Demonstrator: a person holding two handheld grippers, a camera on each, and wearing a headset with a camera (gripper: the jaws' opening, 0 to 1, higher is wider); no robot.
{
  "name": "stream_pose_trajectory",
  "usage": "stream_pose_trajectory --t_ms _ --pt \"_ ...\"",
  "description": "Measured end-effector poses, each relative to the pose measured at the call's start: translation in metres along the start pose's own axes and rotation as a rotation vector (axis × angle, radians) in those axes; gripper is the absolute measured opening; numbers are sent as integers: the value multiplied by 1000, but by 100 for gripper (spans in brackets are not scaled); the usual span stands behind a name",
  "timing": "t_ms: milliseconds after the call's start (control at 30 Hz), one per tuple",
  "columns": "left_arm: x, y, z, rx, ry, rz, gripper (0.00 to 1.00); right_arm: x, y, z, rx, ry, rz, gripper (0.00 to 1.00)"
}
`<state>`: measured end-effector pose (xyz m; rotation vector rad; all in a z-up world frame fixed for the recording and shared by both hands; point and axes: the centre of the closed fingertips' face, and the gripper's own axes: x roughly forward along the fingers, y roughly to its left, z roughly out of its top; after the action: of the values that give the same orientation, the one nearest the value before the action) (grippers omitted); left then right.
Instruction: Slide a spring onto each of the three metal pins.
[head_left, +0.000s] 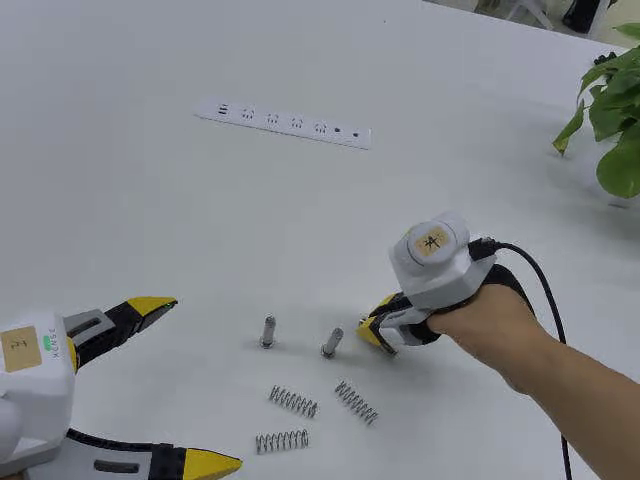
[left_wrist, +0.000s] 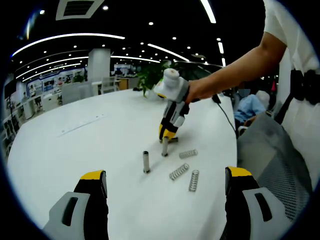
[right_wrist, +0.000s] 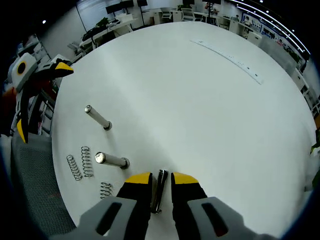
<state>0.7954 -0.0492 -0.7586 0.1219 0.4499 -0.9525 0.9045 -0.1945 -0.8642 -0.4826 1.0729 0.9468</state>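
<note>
Two metal pins stand upright on the white table (head_left: 150, 200): one pin (head_left: 268, 331) (left_wrist: 146, 161) (right_wrist: 98, 117) on the left, a second pin (head_left: 332, 343) (left_wrist: 165, 146) (right_wrist: 112, 160) close beside my right gripper. A third pin (right_wrist: 160, 190) is held between the jaws of my right gripper (head_left: 383, 338) (left_wrist: 169, 131) (right_wrist: 161, 180), low at the table. Three loose springs lie in front of the pins: spring (head_left: 293, 401), spring (head_left: 356, 402), spring (head_left: 282, 440). My left gripper (head_left: 185, 385) (left_wrist: 165, 182) hovers open at the near left, holding nothing.
A white power strip (head_left: 283, 123) lies farther back on the table. A green plant (head_left: 610, 110) stands at the right edge. A black cable (head_left: 545, 290) runs back from the right gripper along the person's arm.
</note>
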Motion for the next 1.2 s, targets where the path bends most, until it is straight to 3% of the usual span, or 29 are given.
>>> stream_pose_trajectory --t_ms 233,767,1200 --pt "0 0 0 -4 -2 0 100 3 3 -2 -25 35 -9 13" --pt "1 -2 -2 -12 -4 -1 100 1 1 0 -40 46 -21 9" --pt "1 -4 0 -11 -4 -2 100 -11 4 3 -16 -35 -2 9"
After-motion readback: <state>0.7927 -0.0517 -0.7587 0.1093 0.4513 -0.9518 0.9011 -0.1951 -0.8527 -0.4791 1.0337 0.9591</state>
